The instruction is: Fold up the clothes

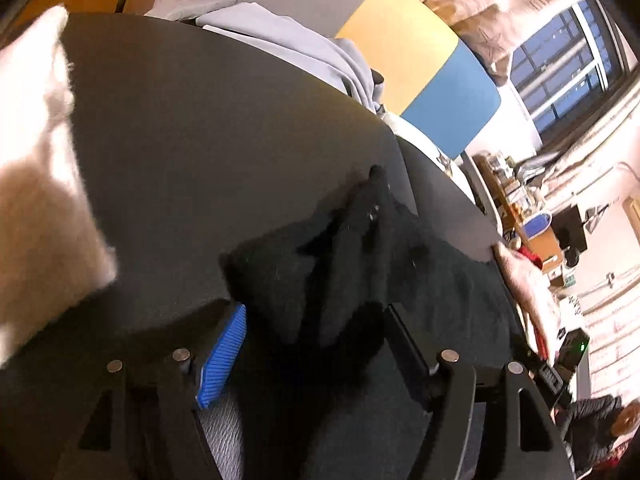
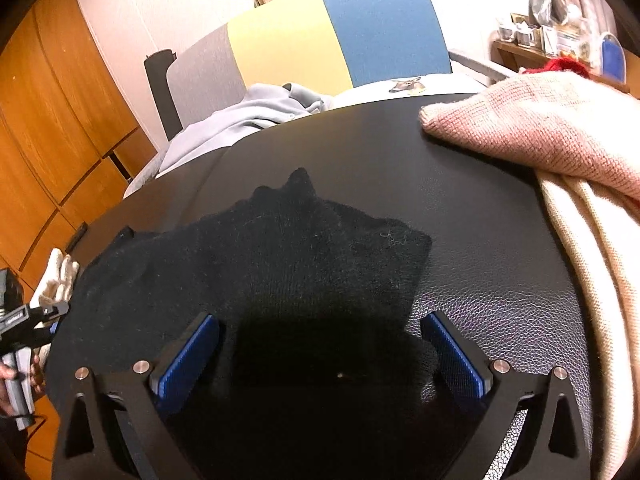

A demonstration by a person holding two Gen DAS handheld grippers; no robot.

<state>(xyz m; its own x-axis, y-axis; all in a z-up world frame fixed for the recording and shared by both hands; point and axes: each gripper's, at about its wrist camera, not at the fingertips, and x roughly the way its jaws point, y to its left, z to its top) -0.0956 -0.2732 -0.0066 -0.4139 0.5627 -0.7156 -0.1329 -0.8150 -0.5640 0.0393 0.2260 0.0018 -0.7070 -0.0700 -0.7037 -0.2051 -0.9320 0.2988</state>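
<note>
A black knit garment (image 2: 280, 256) lies crumpled flat on the black leather-like table (image 2: 400, 152). My right gripper (image 2: 320, 352) is open, its blue pads (image 2: 188, 356) standing wide on either side of the garment's near edge without pressing it. In the left wrist view the same black garment (image 1: 352, 248) bunches up between the fingers of my left gripper (image 1: 316, 344), which is open; one blue pad (image 1: 224, 356) shows bare beside the cloth. The left gripper (image 2: 24, 320) also appears at the far left of the right wrist view, held by a hand.
A pink knit garment (image 2: 540, 128) and a cream one (image 2: 592, 240) lie at the table's right. A white fluffy cloth (image 1: 36, 160) sits at the left edge. A grey garment (image 2: 240, 120) drapes over a grey, yellow and blue chair (image 2: 320, 40) behind the table.
</note>
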